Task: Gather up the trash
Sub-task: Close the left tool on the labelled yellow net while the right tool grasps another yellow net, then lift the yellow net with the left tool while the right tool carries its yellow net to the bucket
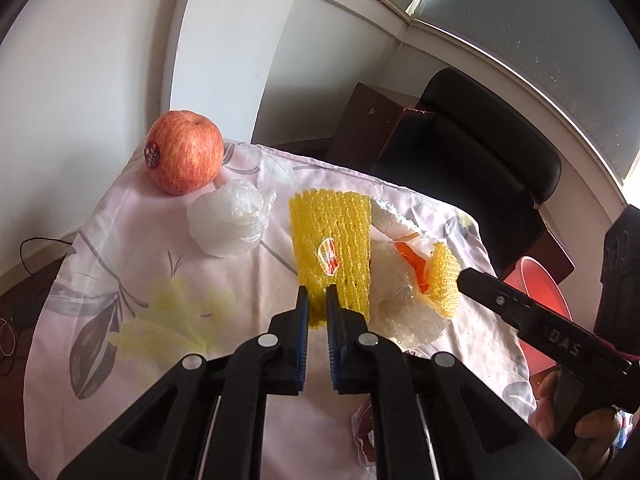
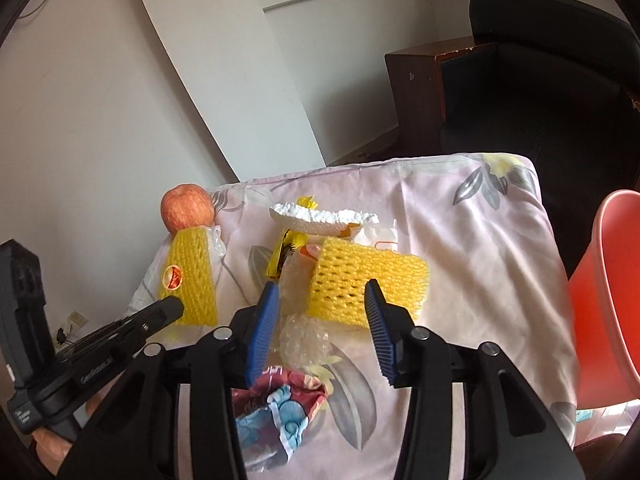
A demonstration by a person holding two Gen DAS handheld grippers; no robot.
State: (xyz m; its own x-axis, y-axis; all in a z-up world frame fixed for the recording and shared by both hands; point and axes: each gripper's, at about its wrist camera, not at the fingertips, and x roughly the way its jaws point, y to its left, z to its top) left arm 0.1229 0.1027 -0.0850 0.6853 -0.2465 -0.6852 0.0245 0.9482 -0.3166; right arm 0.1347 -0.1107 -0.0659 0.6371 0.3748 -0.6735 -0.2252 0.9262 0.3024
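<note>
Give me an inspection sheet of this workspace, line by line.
Surface: floral tablecloth, wrinkled.
Job's things: sticker-marked yellow foam net pinched at its near edge; second yellow foam net; white foam net; clear plastic wrap; crumpled white bag; printed wrapper.
Clutter: apple, far corner.
Grippers: left tool shut on the sticker-marked net; right tool open at the second net.
Cables: black cable, floor left.
Surroundings: red bin right of table; black chair; white walls.
</note>
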